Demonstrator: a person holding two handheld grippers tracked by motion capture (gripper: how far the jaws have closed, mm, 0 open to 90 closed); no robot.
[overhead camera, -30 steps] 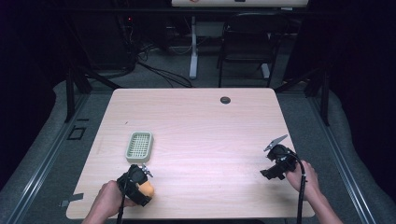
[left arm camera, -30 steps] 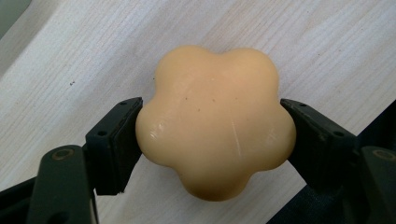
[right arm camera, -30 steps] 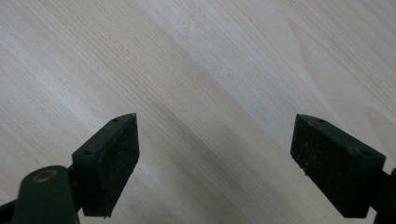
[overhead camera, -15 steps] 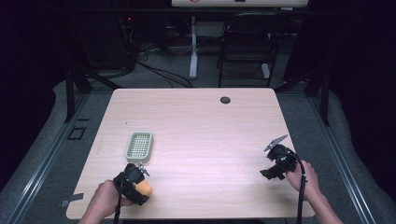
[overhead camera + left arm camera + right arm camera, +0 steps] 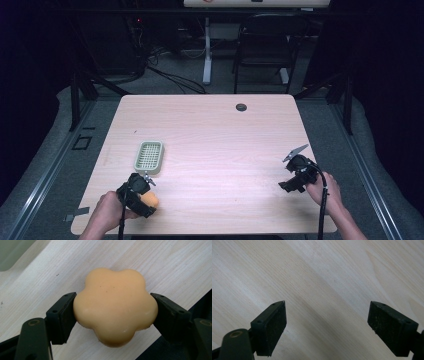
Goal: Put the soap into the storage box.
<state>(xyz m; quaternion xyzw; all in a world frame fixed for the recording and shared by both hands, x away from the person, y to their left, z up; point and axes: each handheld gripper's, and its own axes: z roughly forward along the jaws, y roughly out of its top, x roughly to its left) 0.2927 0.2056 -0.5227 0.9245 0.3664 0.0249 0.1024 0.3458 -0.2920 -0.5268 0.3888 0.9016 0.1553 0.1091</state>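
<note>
The left gripper (image 5: 113,315) clamps a flower-shaped orange soap (image 5: 115,306) — both black pads press its sides, seen close in the left gripper view. In the high view that soap (image 5: 149,200) sits at the near left corner of the wooden table (image 5: 215,130), close to the edge, just in front of a pale green slatted soap dish (image 5: 149,156). The right gripper (image 5: 327,322) hovers over bare wood at the table's near right — jaws wide apart, nothing between them.

Left claw (image 5: 113,312): matte black jaws with flat rectangular pads, small screw holes at the pad edges, a brass-coloured rivet at the arm. Right claw (image 5: 327,327): same build. Black cable trails from each; forearms bare.
</note>
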